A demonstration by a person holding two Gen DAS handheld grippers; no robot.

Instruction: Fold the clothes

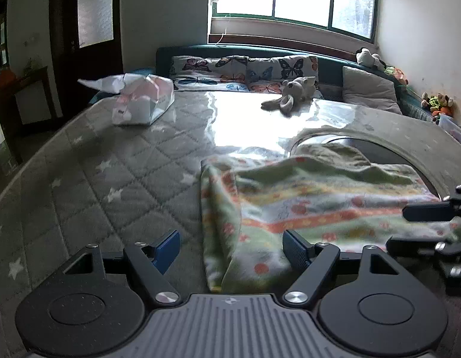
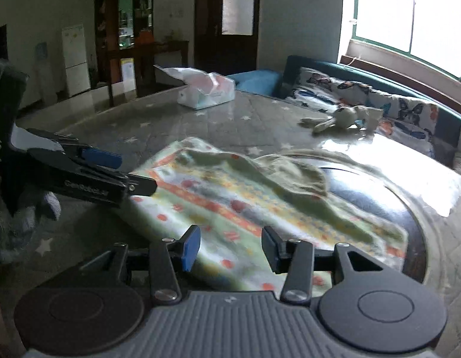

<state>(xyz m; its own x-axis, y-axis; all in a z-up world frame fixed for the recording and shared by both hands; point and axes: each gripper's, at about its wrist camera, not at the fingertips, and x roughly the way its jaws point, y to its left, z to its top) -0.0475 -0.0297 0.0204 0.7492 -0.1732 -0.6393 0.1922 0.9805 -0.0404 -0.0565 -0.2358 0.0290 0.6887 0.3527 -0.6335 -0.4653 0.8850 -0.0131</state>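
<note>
A pale green garment with orange and yellow stripes and red dots lies rumpled on the grey quilted surface. Its near left edge is doubled over. My left gripper is open, its fingers straddling the garment's near left corner just above the cloth. My right gripper is open too, low over the garment's near edge. The right gripper shows at the right edge of the left wrist view, at the garment's right corner. The left gripper shows in the right wrist view, held by a gloved hand.
A dark round disc lies partly under the garment's far side. A white plastic bag sits at the far left and a stuffed rabbit at the back. Butterfly pillows line a bench under the window. Glossy film covers the quilted surface.
</note>
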